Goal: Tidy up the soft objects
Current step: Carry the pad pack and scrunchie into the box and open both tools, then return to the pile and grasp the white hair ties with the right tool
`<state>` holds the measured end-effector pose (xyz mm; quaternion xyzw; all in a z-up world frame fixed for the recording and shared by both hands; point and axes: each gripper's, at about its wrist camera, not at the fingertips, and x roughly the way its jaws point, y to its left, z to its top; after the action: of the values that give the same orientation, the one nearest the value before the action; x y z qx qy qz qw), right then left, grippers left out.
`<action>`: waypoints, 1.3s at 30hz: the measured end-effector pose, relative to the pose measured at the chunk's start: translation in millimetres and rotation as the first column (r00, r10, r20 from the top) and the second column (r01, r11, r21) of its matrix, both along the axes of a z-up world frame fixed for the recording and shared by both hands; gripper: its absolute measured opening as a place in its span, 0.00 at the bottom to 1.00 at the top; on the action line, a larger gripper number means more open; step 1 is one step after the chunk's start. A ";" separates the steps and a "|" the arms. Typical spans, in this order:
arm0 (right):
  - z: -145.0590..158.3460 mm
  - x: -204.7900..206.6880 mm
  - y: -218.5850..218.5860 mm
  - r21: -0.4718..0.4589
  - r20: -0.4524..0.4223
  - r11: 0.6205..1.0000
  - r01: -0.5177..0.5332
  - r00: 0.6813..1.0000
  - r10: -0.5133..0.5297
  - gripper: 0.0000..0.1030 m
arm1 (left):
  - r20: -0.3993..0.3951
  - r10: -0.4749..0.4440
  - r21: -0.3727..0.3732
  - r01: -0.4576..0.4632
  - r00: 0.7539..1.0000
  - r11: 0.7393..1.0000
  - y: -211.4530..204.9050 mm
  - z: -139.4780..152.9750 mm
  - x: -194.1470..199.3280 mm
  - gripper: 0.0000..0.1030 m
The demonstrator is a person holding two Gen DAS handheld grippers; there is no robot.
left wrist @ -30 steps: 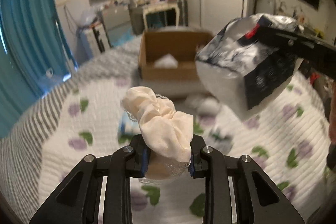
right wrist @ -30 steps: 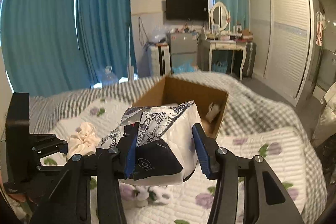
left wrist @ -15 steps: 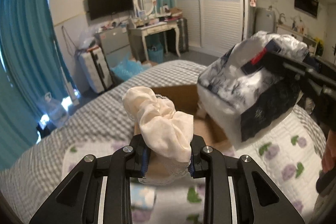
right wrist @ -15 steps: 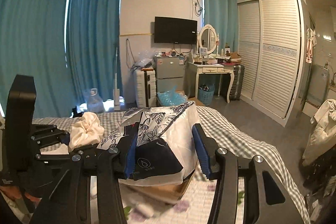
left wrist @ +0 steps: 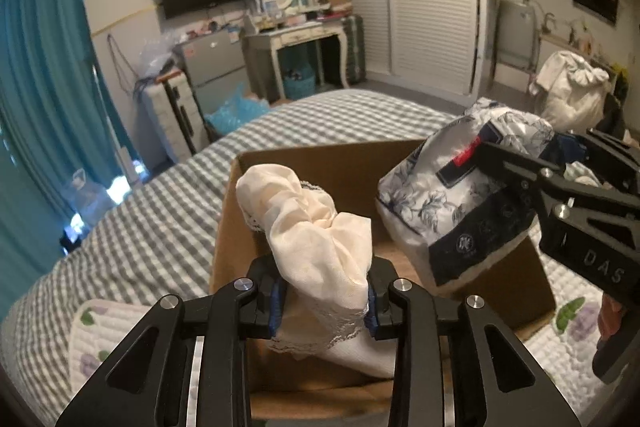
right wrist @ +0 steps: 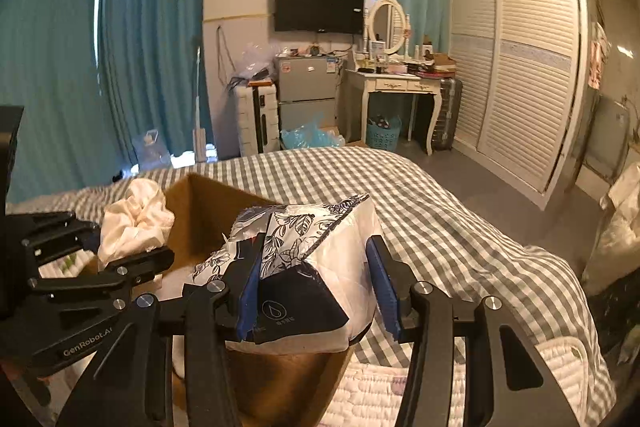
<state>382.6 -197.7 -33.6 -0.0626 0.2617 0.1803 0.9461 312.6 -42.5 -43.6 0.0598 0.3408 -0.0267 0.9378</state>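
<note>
- The left claw (left wrist: 322,297) clamps a cream scrunchie (left wrist: 316,227), its blue-padded fingers (left wrist: 276,303) pressed to either side of the ruffled, lace-edged fabric.
- The scrunchie stands roughly upright in the grip, its long axis rising and leaning left, held above the open cardboard box (left wrist: 516,291).
- The box sits on a bed (left wrist: 152,227) with a grey-and-white checked cover and a white quilt with purple flowers.
- The right claw (right wrist: 316,287) is closed on a soft tissue pack (right wrist: 320,267), white plastic with a navy floral print and a dark label.
- The pack's folded end points up and away from the claw; it hangs over the box, just beside the scrunchie (right wrist: 134,219).
</note>
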 end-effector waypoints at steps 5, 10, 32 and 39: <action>0.6 0.2 4.8 0.035 -0.021 0.999 -0.003 1.000 0.003 0.76 | 0.000 0.043 0.045 -0.043 0.999 0.998 -2.7 -0.2 -3.1 0.54; 39.6 -28.5 0.5 0.021 0.040 0.999 0.030 0.999 -0.030 0.76 | 0.032 0.068 0.053 -0.070 0.997 0.996 1.3 32.9 -26.3 0.54; 179.2 -273.8 -24.4 -0.008 0.171 1.000 -0.029 0.985 0.030 0.95 | 0.338 0.048 0.056 -0.071 0.940 0.996 13.4 186.4 -255.8 0.78; 109.8 -299.0 -2.9 -0.027 0.075 0.996 -0.088 0.993 0.090 1.00 | 0.281 0.097 0.038 -0.112 0.955 0.993 34.8 128.1 -271.6 0.78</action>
<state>83.6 -200.5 76.1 -0.0922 0.2245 0.2165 0.9456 41.0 -7.7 84.4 0.0700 0.2085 0.0408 0.9747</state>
